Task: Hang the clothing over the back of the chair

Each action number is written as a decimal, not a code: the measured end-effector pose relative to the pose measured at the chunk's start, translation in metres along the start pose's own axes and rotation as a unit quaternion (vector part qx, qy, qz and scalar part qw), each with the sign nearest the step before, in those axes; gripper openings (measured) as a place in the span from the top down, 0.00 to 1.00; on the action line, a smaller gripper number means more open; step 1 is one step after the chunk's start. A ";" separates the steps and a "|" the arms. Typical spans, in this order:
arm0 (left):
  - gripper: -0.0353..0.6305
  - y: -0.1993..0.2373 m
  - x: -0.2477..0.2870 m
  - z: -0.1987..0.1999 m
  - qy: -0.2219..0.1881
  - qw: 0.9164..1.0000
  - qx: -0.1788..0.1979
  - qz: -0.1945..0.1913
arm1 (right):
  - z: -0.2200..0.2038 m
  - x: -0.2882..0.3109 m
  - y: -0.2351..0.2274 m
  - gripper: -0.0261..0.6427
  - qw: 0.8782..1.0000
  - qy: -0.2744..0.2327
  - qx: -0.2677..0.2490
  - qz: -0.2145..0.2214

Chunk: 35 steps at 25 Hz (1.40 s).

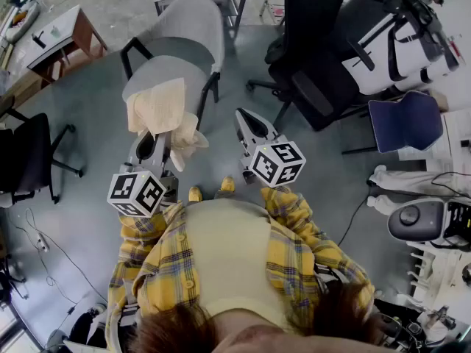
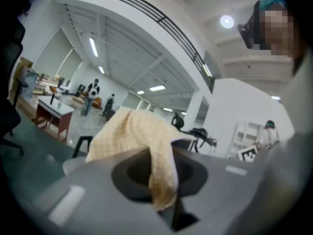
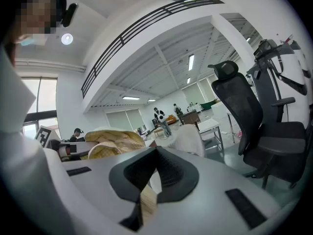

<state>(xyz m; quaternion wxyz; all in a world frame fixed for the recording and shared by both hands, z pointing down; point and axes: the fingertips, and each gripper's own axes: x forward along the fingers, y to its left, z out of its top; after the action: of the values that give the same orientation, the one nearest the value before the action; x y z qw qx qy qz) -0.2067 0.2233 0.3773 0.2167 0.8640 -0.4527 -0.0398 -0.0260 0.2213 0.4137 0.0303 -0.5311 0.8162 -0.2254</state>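
A cream checked piece of clothing (image 1: 158,105) hangs bunched from my left gripper (image 1: 151,144), whose jaws are shut on a fold of it. In the left gripper view the clothing (image 2: 142,136) rises out of the left gripper (image 2: 159,175) and droops to the left. It hovers over the front of the seat of a grey chair (image 1: 193,20), whose back stands on the far side. To the right, my right gripper (image 1: 246,116) points at the floor beside the chair, jaws together, nothing seen held. Its own view shows the right gripper (image 3: 155,155) closed, with the clothing (image 3: 110,141) off to the left.
A black office chair (image 1: 316,57) stands right of the grey one, with a white-and-black bag (image 1: 397,39) behind it. A blue chair (image 1: 405,120) and white equipment (image 1: 419,219) are at the right, a black chair (image 1: 22,153) and a desk (image 1: 66,31) at the left.
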 end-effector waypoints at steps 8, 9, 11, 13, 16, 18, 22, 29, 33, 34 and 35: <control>0.87 0.001 0.010 0.001 -0.002 1.000 0.003 0.014 | 0.004 0.004 -0.013 0.94 1.000 -0.001 0.014 0.008; 0.87 0.002 0.011 0.002 -0.002 1.000 0.004 0.017 | 0.005 0.006 -0.014 0.94 1.000 0.000 0.014 0.010; 0.87 0.003 0.015 0.002 -0.003 1.000 0.006 0.023 | 0.006 0.008 -0.017 0.94 1.000 0.002 0.014 0.013; 0.87 0.003 0.019 0.003 -0.003 1.000 0.008 0.028 | 0.008 0.010 -0.020 0.94 1.000 0.004 0.013 0.017; 0.87 0.002 0.025 0.001 -0.005 0.999 0.013 0.036 | 0.011 0.012 -0.026 0.94 1.000 0.006 0.011 0.022; 0.87 0.000 0.029 0.000 -0.005 0.999 0.016 0.040 | 0.013 0.012 -0.031 0.94 1.000 0.007 0.010 0.024; 0.87 0.000 0.039 -0.001 -0.005 0.998 0.020 0.053 | 0.017 0.017 -0.039 0.94 0.999 0.007 0.012 0.035; 0.87 -0.010 0.057 -0.002 -0.014 0.998 0.019 0.065 | 0.021 0.017 -0.058 0.94 0.998 0.009 0.013 0.053; 0.87 -0.013 0.064 -0.003 -0.015 0.997 0.023 0.070 | 0.021 0.020 -0.066 0.94 0.998 0.010 0.014 0.057; 0.87 -0.013 0.066 -0.002 -0.015 0.997 0.025 0.071 | 0.022 0.021 -0.067 0.94 0.998 0.010 0.014 0.058; 0.87 -0.011 0.068 0.000 -0.015 0.997 0.026 0.072 | 0.024 0.023 -0.067 0.94 0.998 0.009 0.014 0.059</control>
<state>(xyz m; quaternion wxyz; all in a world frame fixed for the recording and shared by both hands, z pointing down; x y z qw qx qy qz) -0.1583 0.1746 0.3810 0.1892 0.8339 -0.5179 -0.0254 0.0279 0.1707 0.4233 0.0440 -0.4795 0.8430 -0.2397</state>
